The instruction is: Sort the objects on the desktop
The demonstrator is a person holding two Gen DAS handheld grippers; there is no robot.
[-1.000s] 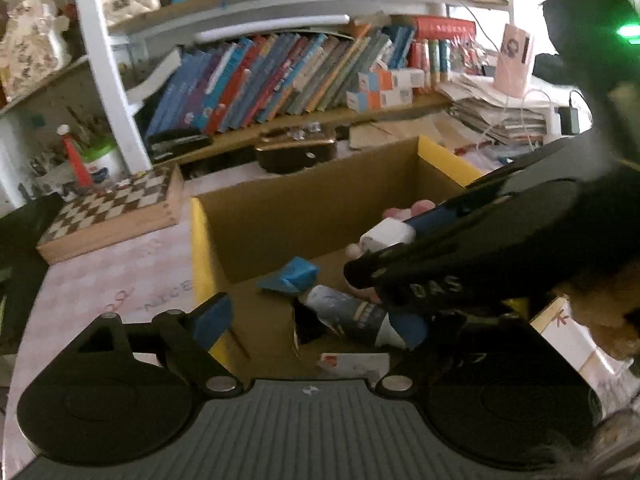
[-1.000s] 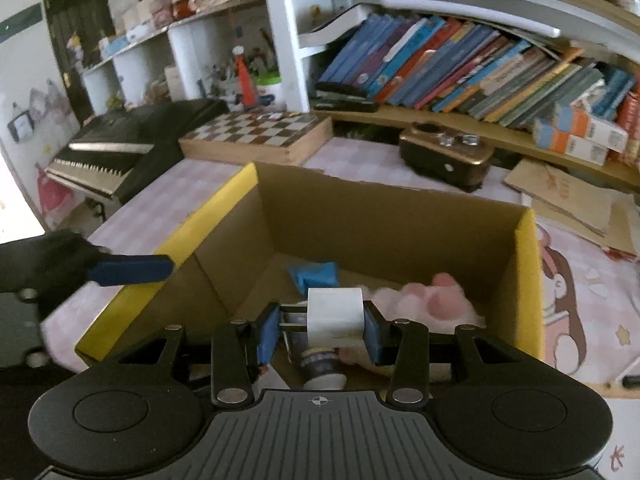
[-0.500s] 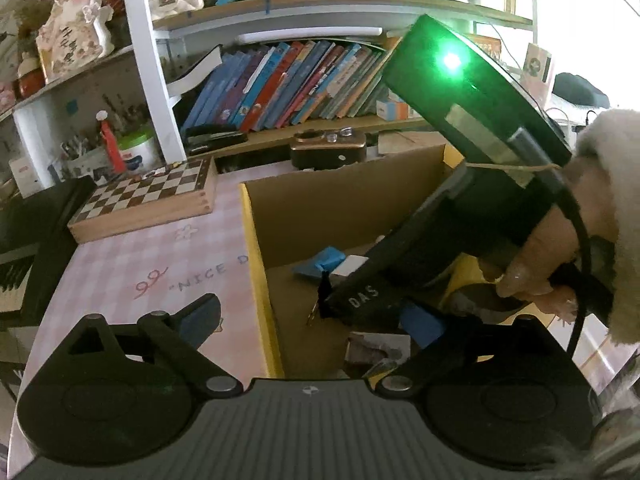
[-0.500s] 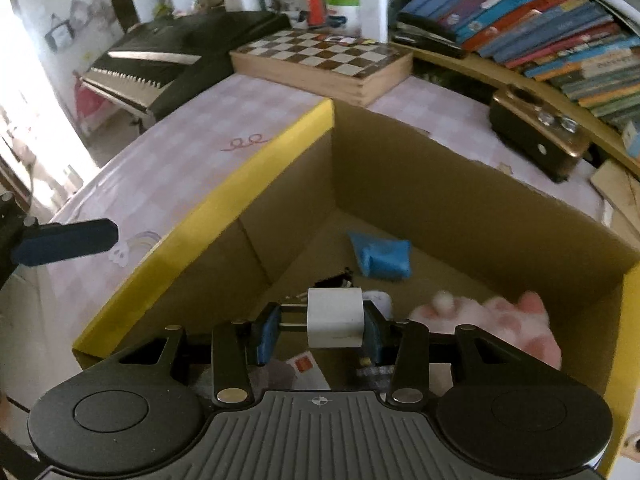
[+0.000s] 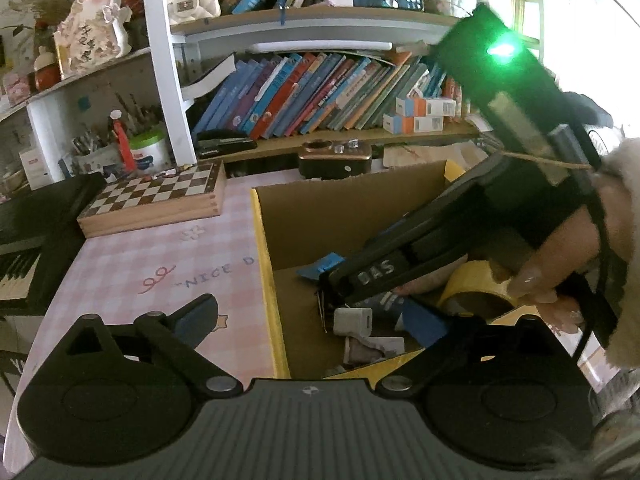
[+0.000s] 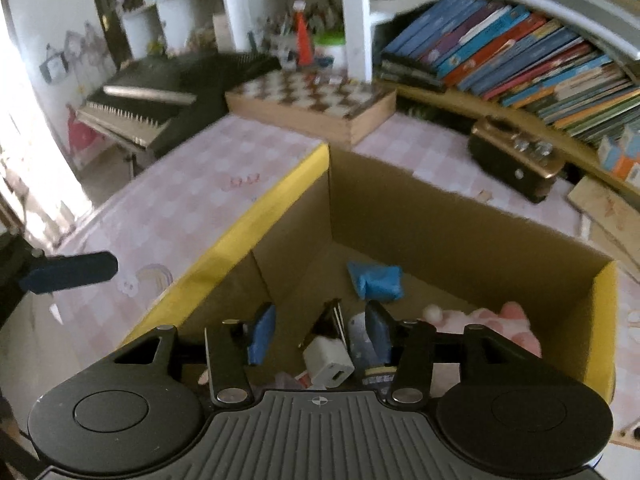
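— What's in the box (image 6: 460, 216)?

— A white charger (image 6: 328, 362), a blue packet (image 6: 376, 280), a pink plush toy (image 6: 504, 320), a roll of yellow tape (image 5: 476, 286)

— And your fingers?

— My right gripper (image 6: 318, 330) has just been opening, and the charger lies loose below it in the box. My left gripper (image 5: 312, 320) is spread wide, empty, straddling the box's yellow edge

In the left wrist view the right gripper (image 5: 340, 296) and the hand (image 5: 560, 264) holding it hide much of the cardboard box (image 5: 340, 216), and half the tape roll (image 5: 476, 284). The papers (image 5: 372, 350) under the white charger (image 5: 352, 321) are too jumbled to identify. In the right wrist view the chessboard (image 6: 312, 100) and keyboard (image 6: 160, 96) are blurred.
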